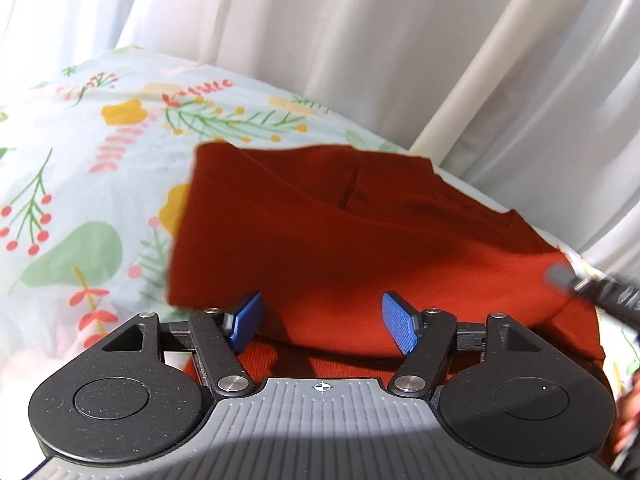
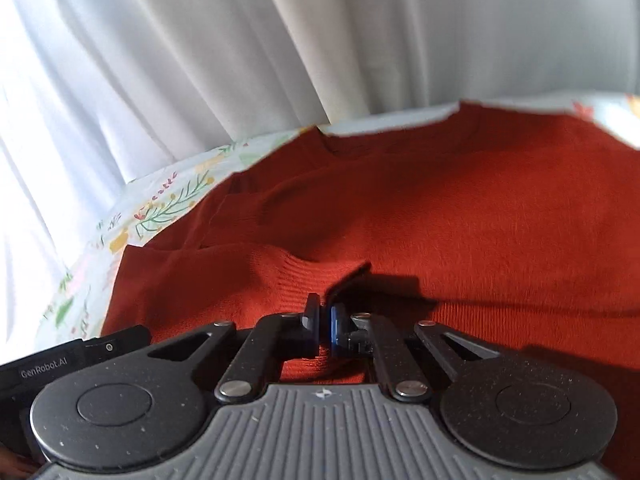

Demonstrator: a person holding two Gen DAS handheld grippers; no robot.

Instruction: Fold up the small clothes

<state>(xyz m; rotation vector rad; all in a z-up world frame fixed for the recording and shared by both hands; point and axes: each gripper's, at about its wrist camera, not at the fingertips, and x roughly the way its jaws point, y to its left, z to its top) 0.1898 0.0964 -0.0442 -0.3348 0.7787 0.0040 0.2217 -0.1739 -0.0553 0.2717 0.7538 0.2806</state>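
A rust-red knit sweater (image 1: 320, 232) lies on a floral bedsheet (image 1: 80, 168), with part of it folded over itself. My left gripper (image 1: 322, 322) stands open just above the near part of the sweater, its blue pads (image 1: 400, 328) wide apart and pressing on nothing. In the right wrist view the sweater (image 2: 440, 208) fills the middle. My right gripper (image 2: 325, 314) is shut, and the ribbed hem (image 2: 288, 280) bunches up into its tips. The right gripper's blurred tip (image 1: 560, 276) also shows at the sweater's right edge in the left wrist view.
White curtains (image 1: 360, 40) hang close behind the bed, right along the sheet's far edge (image 2: 168, 200). The left gripper's black housing (image 2: 68, 360) sits low at the left of the right wrist view, close beside the right gripper.
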